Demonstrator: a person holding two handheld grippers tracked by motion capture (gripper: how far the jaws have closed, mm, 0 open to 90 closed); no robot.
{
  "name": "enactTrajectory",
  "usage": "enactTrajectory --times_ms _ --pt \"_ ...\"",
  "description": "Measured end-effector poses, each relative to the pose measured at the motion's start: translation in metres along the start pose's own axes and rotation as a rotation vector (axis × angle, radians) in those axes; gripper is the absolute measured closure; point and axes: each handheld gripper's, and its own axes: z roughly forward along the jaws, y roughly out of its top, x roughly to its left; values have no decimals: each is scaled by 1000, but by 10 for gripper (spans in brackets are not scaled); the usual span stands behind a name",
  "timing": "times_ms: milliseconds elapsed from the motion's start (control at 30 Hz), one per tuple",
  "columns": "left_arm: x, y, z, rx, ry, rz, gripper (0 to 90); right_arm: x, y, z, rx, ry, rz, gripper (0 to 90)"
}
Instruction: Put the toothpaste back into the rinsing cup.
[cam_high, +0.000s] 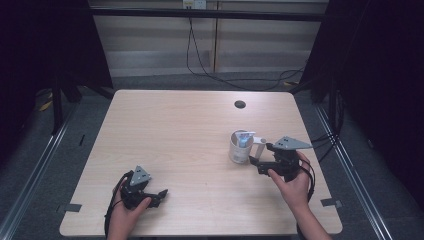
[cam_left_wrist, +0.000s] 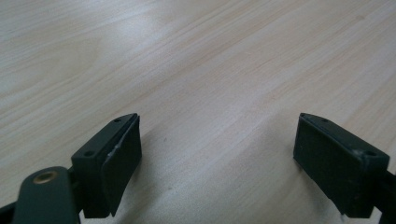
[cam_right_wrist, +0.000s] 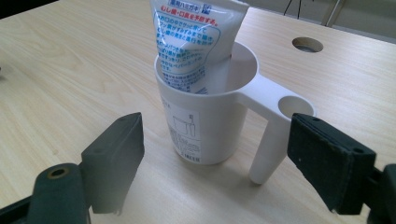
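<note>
Right gripper (cam_right_wrist: 215, 163) spreads its jaws wide just short of the white cup (cam_right_wrist: 205, 116), toothpaste tube (cam_right_wrist: 196, 42) standing inside it, likely lining up a grab, while left gripper (cam_left_wrist: 217, 158) rests wide open well apart.

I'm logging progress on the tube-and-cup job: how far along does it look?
Done: the toothpaste tube stands in the white cup. In hand: nothing; the right gripper is open just short of the cup, the left gripper open over bare table. Left, probably: only drawing back.
</note>
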Motion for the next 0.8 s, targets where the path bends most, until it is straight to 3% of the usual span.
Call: enactTrajectory --times_ms 367,800 --pt "0 0 0 0 0 0 151 -8 -16 -6 39 40 -6 147" --pt "0 0 0 -1 0 0 151 -16 -34 -12 62 28 -4 147"
